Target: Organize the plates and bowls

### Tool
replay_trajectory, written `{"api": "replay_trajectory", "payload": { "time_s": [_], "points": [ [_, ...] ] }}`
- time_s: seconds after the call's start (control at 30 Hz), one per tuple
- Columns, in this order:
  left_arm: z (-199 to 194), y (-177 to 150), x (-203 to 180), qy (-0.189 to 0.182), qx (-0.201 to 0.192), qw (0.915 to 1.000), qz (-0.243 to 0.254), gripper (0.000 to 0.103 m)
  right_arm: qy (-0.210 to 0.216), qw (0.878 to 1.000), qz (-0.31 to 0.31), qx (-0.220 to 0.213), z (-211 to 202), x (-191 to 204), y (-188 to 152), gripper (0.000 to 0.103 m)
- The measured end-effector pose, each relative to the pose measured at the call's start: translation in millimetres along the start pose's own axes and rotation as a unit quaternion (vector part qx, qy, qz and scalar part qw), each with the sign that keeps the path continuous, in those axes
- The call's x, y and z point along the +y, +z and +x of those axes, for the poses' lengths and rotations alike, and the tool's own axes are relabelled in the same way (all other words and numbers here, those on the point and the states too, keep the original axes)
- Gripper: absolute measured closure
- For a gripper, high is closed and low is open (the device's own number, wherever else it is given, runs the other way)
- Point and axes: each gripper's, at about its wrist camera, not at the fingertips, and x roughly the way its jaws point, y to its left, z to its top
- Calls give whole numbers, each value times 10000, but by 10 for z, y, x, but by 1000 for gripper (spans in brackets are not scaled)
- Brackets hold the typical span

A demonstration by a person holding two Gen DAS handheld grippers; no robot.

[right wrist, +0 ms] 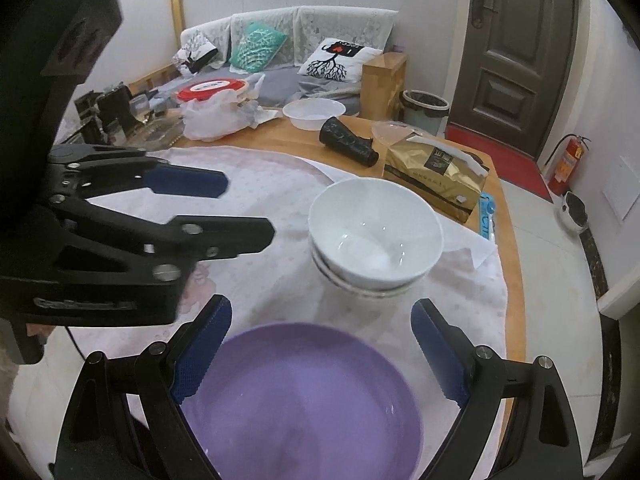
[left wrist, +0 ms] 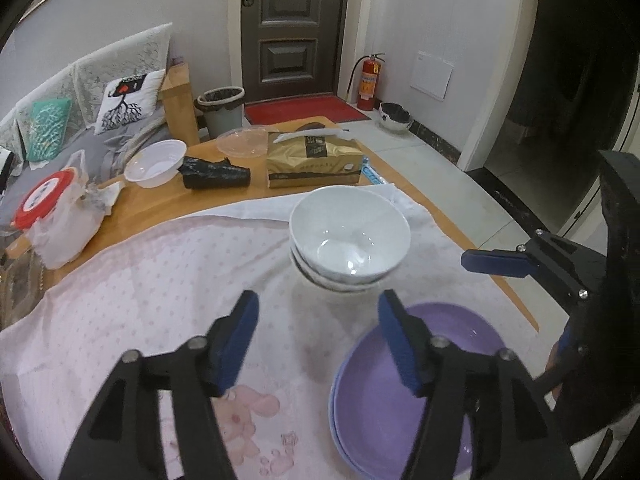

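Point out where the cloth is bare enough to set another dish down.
Bare pink dotted cloth stretches left of the stacked white ceramic bowls and purple plastic plates, under the open left claw. The wooden strip behind is crowded: gold tissue box, black bag roll, white disposable bowl.

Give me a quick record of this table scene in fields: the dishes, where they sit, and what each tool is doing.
bowls: white bowls nested in a stack, upright on the cloth
plates: purple plates stacked, nearer the cameras than the bowls
surface: pink dotted cloth over a wooden table
left tool: open, holding nothing, above the cloth left of the plates
right tool: open, holding nothing, fingers either side of the plates' far rim
clutter behind: gold tissue box, black roll, white plastic bowl
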Motion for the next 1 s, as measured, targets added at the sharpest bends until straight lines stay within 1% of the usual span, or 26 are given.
{"api": "replay_trajectory", "payload": {
  "time_s": [0.03, 0.1, 0.13, 0.2, 0.27, 0.37, 0.47, 0.53, 0.6, 0.67, 0.83, 0.93, 1.0],
  "points": [
    [-36, -21, -1, 18, -31, 10000, -6, 36, 23, 10000, 25, -48, -38, 5, -31, 14],
    [-146, -99, -11, 59, -121, 9999, -52, 26, 65, 9999, 64, -144, -109, 22, -83, 14],
    [-197, -137, -17, 84, -170, 9998, -79, 24, 85, 9997, 88, -200, -149, 34, -116, 14],
    [-309, -209, -33, 159, -275, 9994, -127, 17, 133, 9994, 121, -306, -215, 54, -179, 14],
    [-403, -266, -48, 254, -383, 9988, -163, 14, 161, 9990, 124, -406, -283, 81, -234, 14],
    [-555, -360, -69, 422, -563, 9973, -211, 13, 170, 9981, 108, -588, -396, 135, -308, 13],
    [-694, -472, -86, 638, -792, 9943, -321, 0, 194, 9961, 119, -852, -525, 166, -384, 10],
    [-794, -552, -96, 786, -1044, 9907, -386, 0, 203, 9940, 141, -1067, -613, 180, -429, 9],
    [-873, -609, -86, 904, -1201, 9877, -426, 0, 221, 9914, 186, -1277, -688, 189, -469, 8],
    [-967, -688, -89, 1091, -1438, 9824, -472, 0, 264, 9886, 215, -1470, -751, 197, -512, 7],
    [-1107, -824, -72, 1414, -1813, 9713, -608, 0, 218, 9817, 139, -1889, -881, 271, -575, 6],
    [-1202, -917, -56, 1576, -2072, 9628, -728, 0, 165, 9780, 65, -2077, -938, 333, -601, 5],
    [-1215, -929, -49, 1572, -2104, 9620, -744, 0, 152, 9777, 16, -2095, -934, 348, -602, 2]
  ]
}}
